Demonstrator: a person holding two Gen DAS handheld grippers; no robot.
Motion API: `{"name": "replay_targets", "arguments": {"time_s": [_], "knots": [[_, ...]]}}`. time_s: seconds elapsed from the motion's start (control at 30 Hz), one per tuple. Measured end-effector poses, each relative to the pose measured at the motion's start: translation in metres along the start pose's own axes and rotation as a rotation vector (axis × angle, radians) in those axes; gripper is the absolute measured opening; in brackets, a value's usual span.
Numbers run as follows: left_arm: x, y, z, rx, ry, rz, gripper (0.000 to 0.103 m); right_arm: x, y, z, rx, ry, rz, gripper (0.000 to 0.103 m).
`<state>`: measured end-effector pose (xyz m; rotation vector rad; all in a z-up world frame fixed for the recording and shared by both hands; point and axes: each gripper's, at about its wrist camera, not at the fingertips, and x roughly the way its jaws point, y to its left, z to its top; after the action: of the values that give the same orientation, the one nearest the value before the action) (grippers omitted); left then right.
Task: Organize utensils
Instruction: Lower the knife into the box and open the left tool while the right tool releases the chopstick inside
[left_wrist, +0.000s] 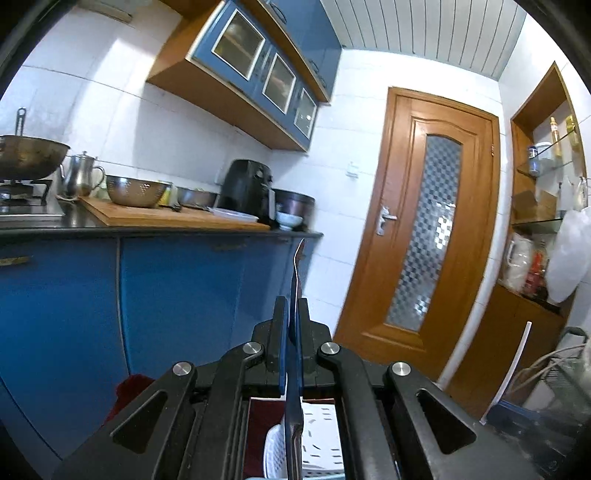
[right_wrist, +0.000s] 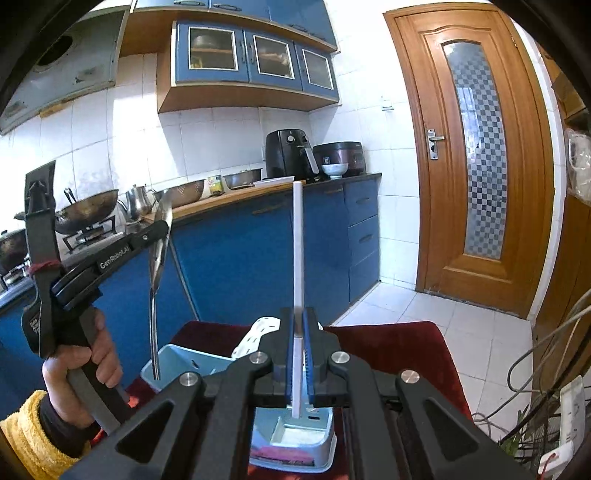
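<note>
In the left wrist view my left gripper (left_wrist: 293, 306) is shut on a metal spoon (left_wrist: 295, 273), seen edge-on and standing nearly upright between the pads. The right wrist view shows the same left gripper (right_wrist: 164, 225) held in a hand, with the spoon (right_wrist: 153, 314) hanging so its handle tip dips into a light-blue organizer bin (right_wrist: 173, 358). My right gripper (right_wrist: 297, 314) is shut on a long white stick-like utensil (right_wrist: 298, 240), upright above the bin. A white perforated basket (right_wrist: 258, 328) lies against the bin; the basket (left_wrist: 321, 435) also shows under the left gripper.
The bin sits on a table under a dark red cloth (right_wrist: 399, 343). Behind runs a blue kitchen counter (right_wrist: 258, 236) with a wok (right_wrist: 86, 212), a kettle, a colander, an air fryer (right_wrist: 288, 153) and a rice cooker. A wooden door (right_wrist: 476, 155) and cables (right_wrist: 546, 354) are at the right.
</note>
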<state>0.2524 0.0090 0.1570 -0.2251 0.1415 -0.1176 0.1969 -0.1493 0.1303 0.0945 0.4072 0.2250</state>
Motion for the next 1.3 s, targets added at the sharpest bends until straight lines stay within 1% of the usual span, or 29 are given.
{"name": "replay_targets", "arguments": {"time_s": [0.13,0.23,0.3,0.47,0.53,0.63,0.87,0.93,0.97,1.0,1.07,1.2,1.3], "knots": [[-0.002,0.003,-0.019,0.028,-0.069,0.056,0.001,0.015,-0.003,-0.009,-0.009,0.022,-0.003,0.006],[-0.006,0.002,-0.035,0.049,-0.090,0.089,0.001,0.025,-0.004,-0.017,-0.008,0.044,0.001,0.006],[-0.010,0.001,-0.044,0.055,-0.091,0.097,0.001,0.029,-0.005,-0.023,-0.008,0.056,0.007,0.006],[-0.018,0.003,-0.064,0.065,-0.074,0.094,0.001,0.037,-0.006,-0.037,-0.006,0.079,0.021,0.006],[-0.023,0.004,-0.068,0.080,-0.084,0.099,0.001,0.037,-0.004,-0.041,-0.014,0.083,0.023,0.007],[-0.028,0.004,-0.066,0.076,-0.085,0.082,0.001,0.038,0.000,-0.045,-0.038,0.083,0.011,0.006],[-0.036,0.003,-0.060,0.061,-0.071,0.046,0.001,0.041,-0.003,-0.051,-0.003,0.105,0.033,0.007],[-0.039,0.003,-0.058,0.060,-0.068,0.038,0.001,0.038,-0.008,-0.050,0.027,0.103,0.041,0.009],[-0.041,0.004,-0.057,0.057,-0.063,0.037,0.001,0.036,-0.010,-0.050,0.042,0.101,0.047,0.015],[-0.042,0.005,-0.056,0.052,-0.060,0.033,0.001,0.034,-0.011,-0.050,0.053,0.097,0.052,0.024],[-0.042,0.009,-0.053,0.034,-0.046,0.023,0.001,0.027,-0.015,-0.048,0.082,0.081,0.069,0.030],[-0.041,0.017,-0.048,0.007,-0.013,0.002,0.001,0.014,-0.017,-0.044,0.088,0.059,0.063,0.034],[-0.045,0.024,-0.046,-0.019,0.004,-0.008,0.001,0.004,-0.019,-0.045,0.088,0.048,0.062,0.035]]}}
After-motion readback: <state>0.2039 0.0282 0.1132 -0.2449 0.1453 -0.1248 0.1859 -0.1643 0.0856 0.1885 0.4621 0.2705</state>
